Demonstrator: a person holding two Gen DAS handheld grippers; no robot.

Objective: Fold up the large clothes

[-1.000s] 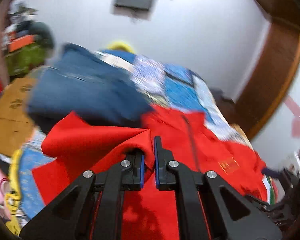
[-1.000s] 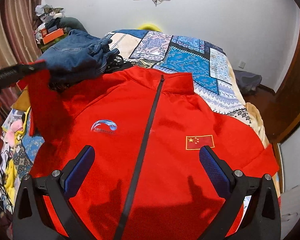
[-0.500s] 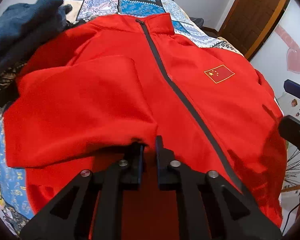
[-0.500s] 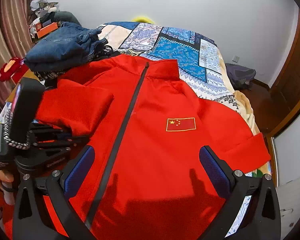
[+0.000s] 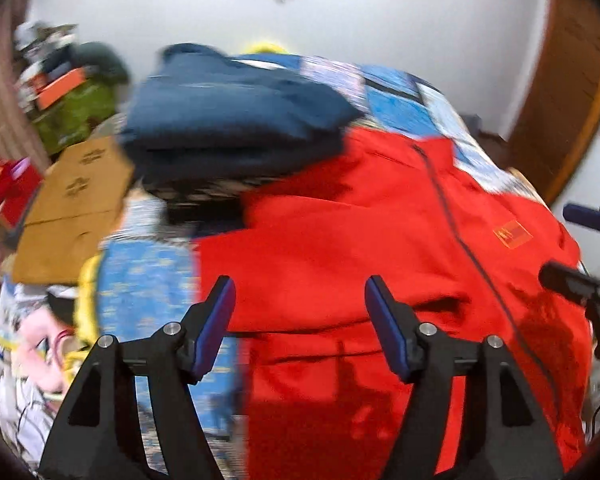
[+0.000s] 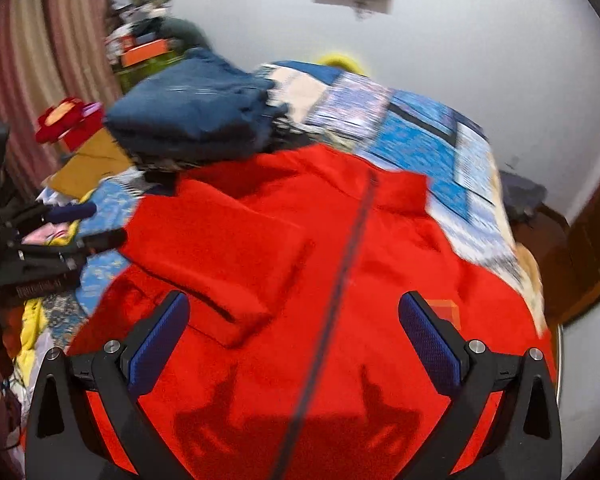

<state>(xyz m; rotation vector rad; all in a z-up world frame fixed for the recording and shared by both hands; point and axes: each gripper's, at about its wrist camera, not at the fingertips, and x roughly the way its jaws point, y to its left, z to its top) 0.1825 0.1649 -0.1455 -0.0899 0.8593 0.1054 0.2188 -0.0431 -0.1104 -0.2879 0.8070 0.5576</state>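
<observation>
A red zip jacket (image 5: 380, 248) (image 6: 340, 280) lies front-up on the patterned bed cover. Its left sleeve (image 6: 220, 252) is folded in over the chest. My left gripper (image 5: 300, 308) hovers over the jacket's left edge; its jaws are opening and nothing is between them. In the right wrist view the left gripper (image 6: 80, 224) shows at the left, beside the folded sleeve. My right gripper (image 6: 294, 336) stands open above the jacket's lower front, straddling the zip, with nothing held. Its fingers (image 5: 580, 216) appear at the right edge of the left wrist view.
A folded pile of blue jeans (image 5: 236, 120) (image 6: 196, 120) sits on the bed just beyond the jacket's left shoulder. Cardboard (image 5: 72, 208) and clutter lie off the bed's left side. A wooden door (image 5: 560, 80) stands at the right.
The left gripper carried the sleeve over the jacket's chest, let go of it, opened and drew back to the left. The right gripper stayed open and shifted a little.
</observation>
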